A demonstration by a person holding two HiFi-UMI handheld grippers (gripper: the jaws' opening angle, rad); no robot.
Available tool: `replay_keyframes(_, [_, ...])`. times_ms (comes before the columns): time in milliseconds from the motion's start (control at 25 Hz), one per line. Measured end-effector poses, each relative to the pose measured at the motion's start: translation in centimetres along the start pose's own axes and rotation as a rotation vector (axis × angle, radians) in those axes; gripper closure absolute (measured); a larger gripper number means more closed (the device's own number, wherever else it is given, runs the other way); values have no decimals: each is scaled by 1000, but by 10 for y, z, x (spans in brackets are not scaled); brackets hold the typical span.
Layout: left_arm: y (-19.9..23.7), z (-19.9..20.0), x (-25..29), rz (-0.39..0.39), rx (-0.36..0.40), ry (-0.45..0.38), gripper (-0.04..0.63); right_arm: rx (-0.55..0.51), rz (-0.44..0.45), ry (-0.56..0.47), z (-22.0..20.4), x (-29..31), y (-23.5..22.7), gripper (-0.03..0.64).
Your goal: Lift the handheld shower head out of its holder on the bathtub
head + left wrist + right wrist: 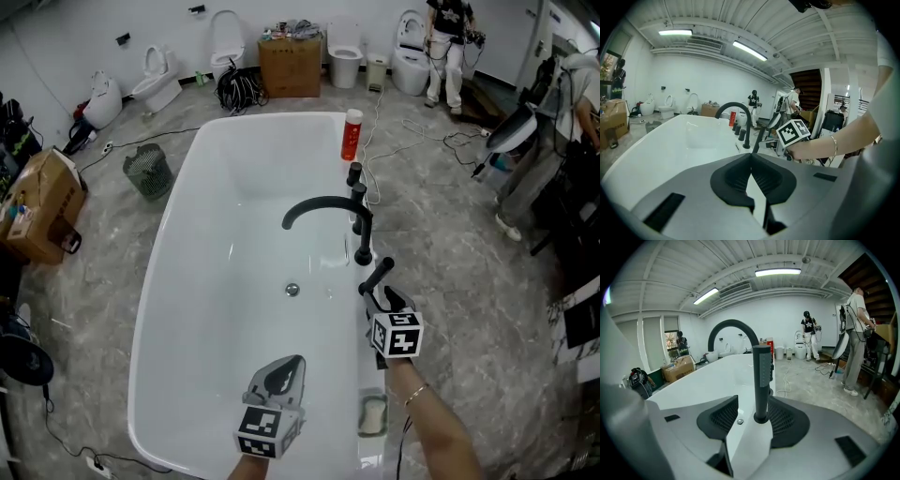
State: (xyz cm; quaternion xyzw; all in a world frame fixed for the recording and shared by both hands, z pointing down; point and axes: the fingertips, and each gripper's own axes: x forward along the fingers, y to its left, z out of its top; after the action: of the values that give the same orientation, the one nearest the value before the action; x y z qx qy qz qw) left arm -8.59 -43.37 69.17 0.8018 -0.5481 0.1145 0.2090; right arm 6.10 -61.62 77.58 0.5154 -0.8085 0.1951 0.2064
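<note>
The black stick-shaped handheld shower head (375,277) stands upright in its holder on the right rim of the white bathtub (178,234), just in front of the black arched faucet (323,208). My right gripper (382,298) is at the rim. In the right gripper view the shower head (761,376) rises between the jaws of the right gripper (754,401), which are open; the left pad stands clearly apart from it. My left gripper (289,364) hovers over the near end of the tub, shut and empty, its tips (751,155) meeting.
A red bottle (351,134) and black tap knobs (356,183) stand on the rim beyond the faucet. A soap dish (372,414) lies on the near rim. Cardboard boxes (37,206), a wire basket (148,171), toilets and a person (448,47) are around the room.
</note>
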Motion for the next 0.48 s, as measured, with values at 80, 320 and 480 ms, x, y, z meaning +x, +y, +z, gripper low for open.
replay_keyframes(80, [4, -7, 11, 5, -9, 9, 575, 2, 0, 7, -7, 16, -7, 419])
replay_keyframes(320, [12, -19, 25, 23, -28, 5, 575, 13, -15, -6, -14, 52, -21, 399])
replay_keyframes(480, [17, -31, 25, 33, -48, 16, 575, -12, -50, 3, -19, 64, -25, 403])
